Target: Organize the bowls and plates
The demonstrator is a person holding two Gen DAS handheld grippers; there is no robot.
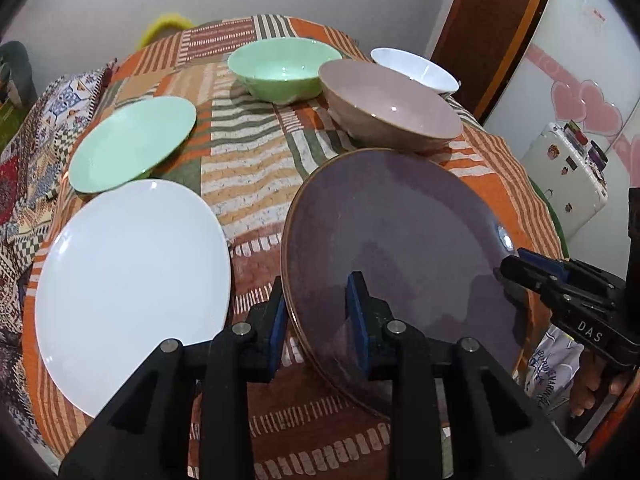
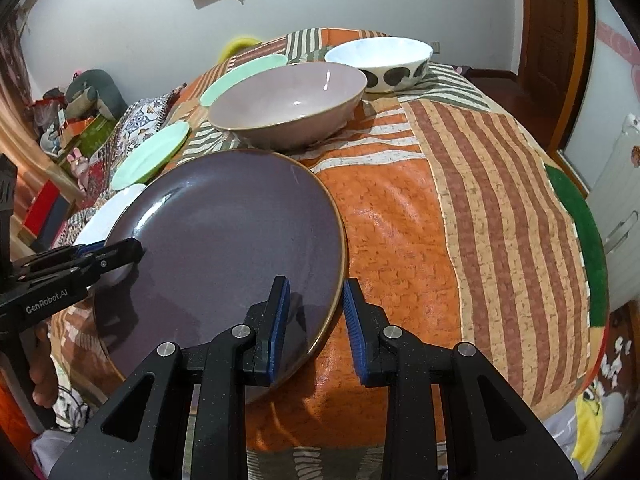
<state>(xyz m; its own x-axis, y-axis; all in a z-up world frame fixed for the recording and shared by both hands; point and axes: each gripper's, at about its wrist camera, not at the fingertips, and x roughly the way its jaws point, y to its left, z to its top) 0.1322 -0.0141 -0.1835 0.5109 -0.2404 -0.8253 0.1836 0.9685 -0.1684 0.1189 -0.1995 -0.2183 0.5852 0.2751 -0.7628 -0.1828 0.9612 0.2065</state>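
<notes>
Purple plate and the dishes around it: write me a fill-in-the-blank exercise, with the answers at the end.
1. The table holds ____ bowls.
2. The white bowl has dark ____ on its outside.
3. In the left wrist view, the green plate lies just beyond the ____ plate.
4. The left gripper and the right gripper each have their tongs astride the purple plate at its ____.

Missing words: three; spots; white; rim.
</notes>
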